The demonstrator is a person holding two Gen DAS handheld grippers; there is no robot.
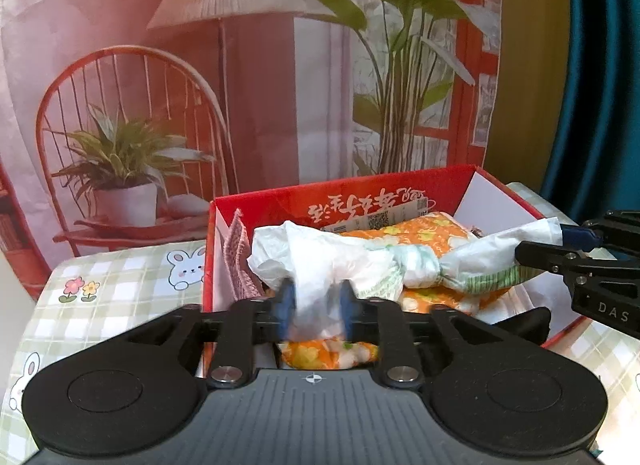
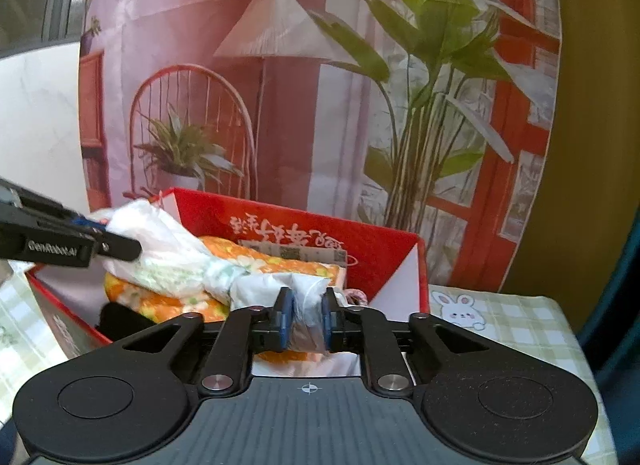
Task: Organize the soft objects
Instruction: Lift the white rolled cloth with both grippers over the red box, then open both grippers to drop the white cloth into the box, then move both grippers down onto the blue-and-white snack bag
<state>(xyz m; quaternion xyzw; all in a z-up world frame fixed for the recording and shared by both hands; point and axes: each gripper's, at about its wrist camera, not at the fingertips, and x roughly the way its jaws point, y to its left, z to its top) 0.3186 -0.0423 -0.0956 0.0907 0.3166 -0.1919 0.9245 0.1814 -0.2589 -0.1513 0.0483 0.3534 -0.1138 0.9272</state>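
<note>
A knotted white bag (image 1: 360, 261) is seen stretched across the red box (image 1: 400, 193) at centre frame, lying on the orange floral cloth (image 1: 432, 233) already packed inside; one end sits between each pair of tongs, presumably so the floppy bundle goes in flat rather than bunched. Left tongs (image 1: 316, 305): blue pads parted with clear gaps, bag film hanging loose between them, so judged released. Right tongs (image 2: 307, 315): pads parted only slightly, bag end (image 2: 308, 297) filling the gap; whether it is gripped or freed cannot be told. A pink knit piece (image 1: 238, 253) is tucked against the box wall at left of the left view, and something black (image 2: 120, 319) lies at the box's near edge. The box stands on a desk covered by a green check cloth with bunny prints (image 2: 460, 309). Writing: "DAS" on the right tongs' body at right edge of the left view; "GenRobot.ai" on the left tongs at left edge of the right view. White Chinese script is printed upside down on the box's inner wall, with a QR label (image 1: 380, 219) beneath; neither can be read.
</note>
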